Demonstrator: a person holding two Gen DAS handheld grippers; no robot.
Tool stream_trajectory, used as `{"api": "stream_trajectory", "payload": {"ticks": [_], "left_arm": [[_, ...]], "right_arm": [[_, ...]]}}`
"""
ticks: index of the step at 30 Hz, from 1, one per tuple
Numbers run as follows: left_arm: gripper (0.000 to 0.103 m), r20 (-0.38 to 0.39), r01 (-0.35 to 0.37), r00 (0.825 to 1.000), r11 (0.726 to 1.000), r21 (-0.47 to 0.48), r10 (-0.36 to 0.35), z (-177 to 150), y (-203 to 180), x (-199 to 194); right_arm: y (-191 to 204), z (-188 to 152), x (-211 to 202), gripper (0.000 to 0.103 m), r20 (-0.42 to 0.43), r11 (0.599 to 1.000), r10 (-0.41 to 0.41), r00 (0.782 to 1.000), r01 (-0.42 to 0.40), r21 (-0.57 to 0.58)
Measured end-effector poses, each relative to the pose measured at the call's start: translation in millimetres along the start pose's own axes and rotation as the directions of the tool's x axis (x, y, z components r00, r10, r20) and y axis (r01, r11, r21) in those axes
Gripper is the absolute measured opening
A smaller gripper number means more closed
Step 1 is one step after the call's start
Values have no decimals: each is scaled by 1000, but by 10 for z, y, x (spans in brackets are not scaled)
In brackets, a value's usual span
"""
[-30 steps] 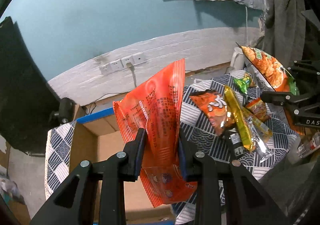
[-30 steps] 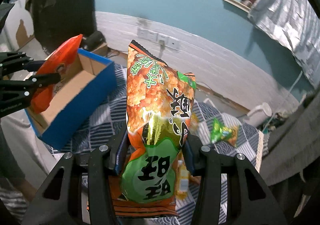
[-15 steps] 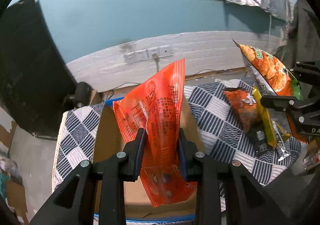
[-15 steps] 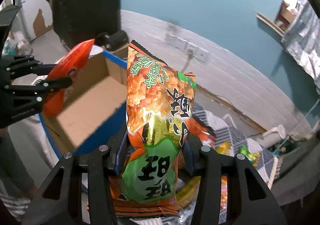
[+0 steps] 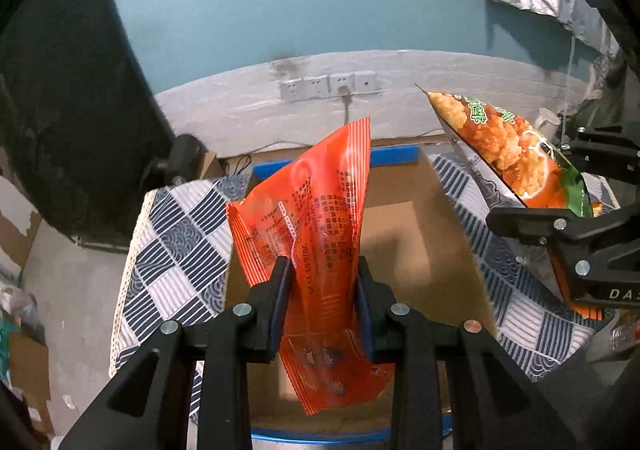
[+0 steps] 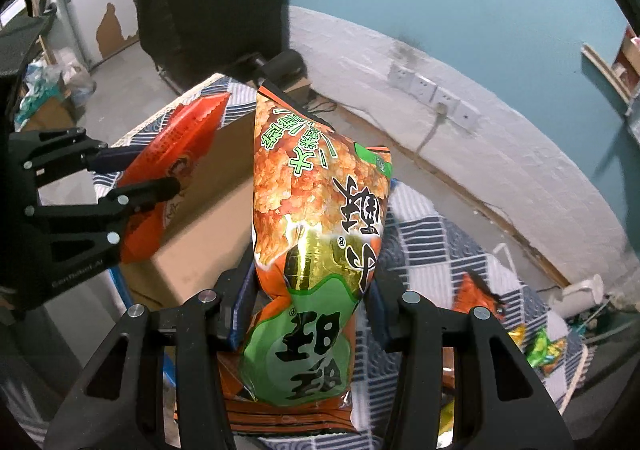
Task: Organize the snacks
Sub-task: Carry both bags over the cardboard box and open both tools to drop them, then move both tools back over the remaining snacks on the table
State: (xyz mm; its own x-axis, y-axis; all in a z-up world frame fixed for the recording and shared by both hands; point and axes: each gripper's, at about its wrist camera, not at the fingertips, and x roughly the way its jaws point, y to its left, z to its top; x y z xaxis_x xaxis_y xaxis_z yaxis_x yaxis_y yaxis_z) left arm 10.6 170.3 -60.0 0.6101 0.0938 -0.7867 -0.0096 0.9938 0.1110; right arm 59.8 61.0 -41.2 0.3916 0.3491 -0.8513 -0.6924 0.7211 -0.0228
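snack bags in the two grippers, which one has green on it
The bag with the green bottom, clamped in the right gripper; the left gripper holds a plain orange-red bag.

You've swung both bags over: the red packet (image 5: 316, 217) now hangs above the cardboard box (image 5: 404, 234), green-orange bag (image 6: 316, 250) right alongside.

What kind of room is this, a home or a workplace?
Probably a plain home or storage room rather than a shop: a table under a checked cloth, a teal wall with a row of wall sockets above a worn white band, and an open cardboard box for snacks.
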Motion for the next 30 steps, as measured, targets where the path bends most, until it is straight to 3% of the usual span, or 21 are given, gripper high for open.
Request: {"api": "stream_trajectory", "payload": {"ticks": [7, 9, 16, 20, 21, 23, 30], "left_arm": [[30, -58, -3, 998, 998, -68, -1, -67, 219, 235], [25, -65, -5, 998, 997, -80, 0, -87, 268, 279], [26, -88, -13, 996, 997, -74, 6, -95, 264, 294], [39, -85, -33, 996, 998, -58, 28, -96, 243, 262], [47, -80, -38, 996, 998, -56, 33, -94, 238, 246], [53, -68, -44, 997, 997, -55, 40, -91, 232, 215], [61, -59, -55, 997, 998, -30, 53, -83, 183, 193]], "right_arm": [[130, 113, 241, 47, -46, 999, 45, 998, -44, 19], [151, 130, 298, 47, -58, 999, 46, 997, -45, 23], [140, 162, 361, 50, -71, 997, 61, 996, -58, 46], [98, 175, 333, 71, -56, 996, 60, 997, -56, 66], [86, 180, 330, 71, -52, 997, 53, 997, -50, 65], [83, 183, 312, 72, -47, 997, 42, 998, -40, 60], [40, 122, 259, 72, -44, 998, 29, 999, -26, 54]]}}
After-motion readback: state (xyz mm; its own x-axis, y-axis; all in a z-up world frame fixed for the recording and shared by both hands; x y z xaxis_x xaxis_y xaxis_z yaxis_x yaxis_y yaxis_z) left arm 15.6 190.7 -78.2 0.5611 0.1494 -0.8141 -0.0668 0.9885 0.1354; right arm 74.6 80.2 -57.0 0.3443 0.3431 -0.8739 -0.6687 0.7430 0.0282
